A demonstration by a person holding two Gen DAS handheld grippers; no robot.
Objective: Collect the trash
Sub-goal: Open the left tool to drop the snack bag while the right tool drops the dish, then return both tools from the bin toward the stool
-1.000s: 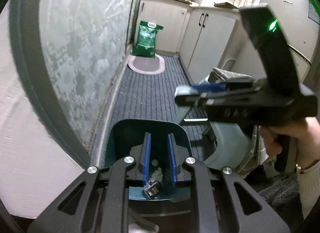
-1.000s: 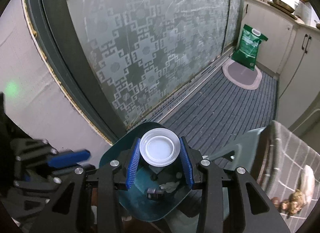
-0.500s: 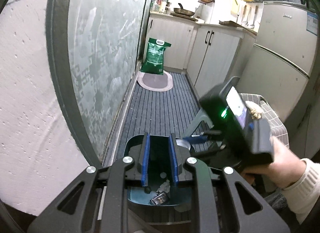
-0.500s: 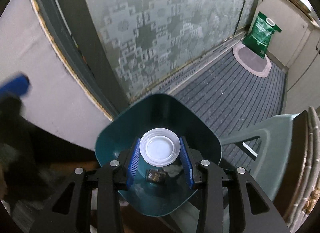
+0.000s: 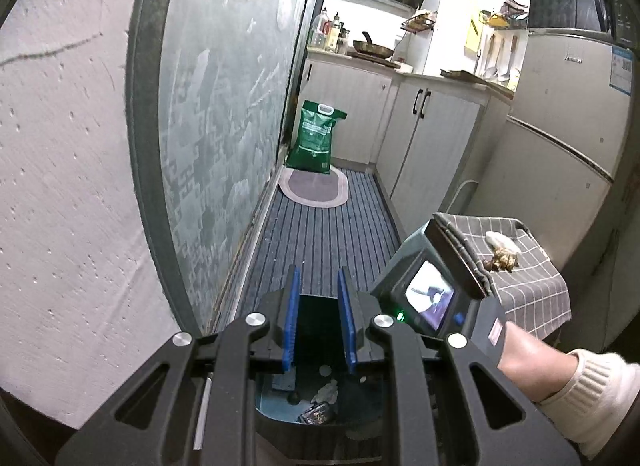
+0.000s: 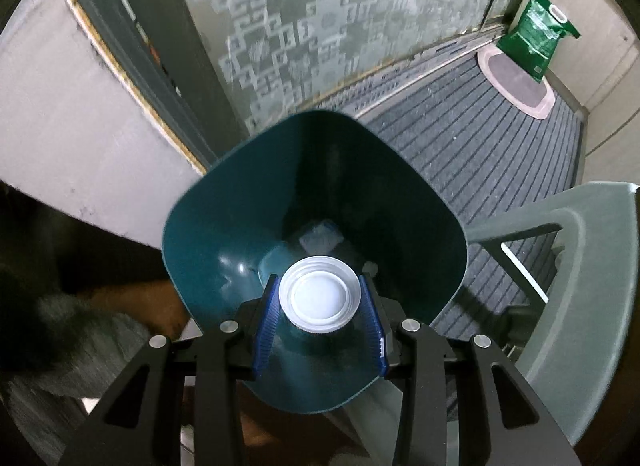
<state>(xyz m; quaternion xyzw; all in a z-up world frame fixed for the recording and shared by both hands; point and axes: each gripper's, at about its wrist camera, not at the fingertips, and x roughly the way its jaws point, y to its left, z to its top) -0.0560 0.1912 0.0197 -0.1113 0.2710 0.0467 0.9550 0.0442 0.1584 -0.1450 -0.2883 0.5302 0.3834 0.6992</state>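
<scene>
right tongs clamp one white lid over one teal bin; left tongs parted, empty.

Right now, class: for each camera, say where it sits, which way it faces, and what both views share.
Left wrist: sits on the left gripper, facing down the kitchen floor over the bin; the right hand shows.
Right wrist: sits on the right gripper, looking down into the bin, fingers clamping a white lid.
Shared: bin, green bag, rug.
</scene>
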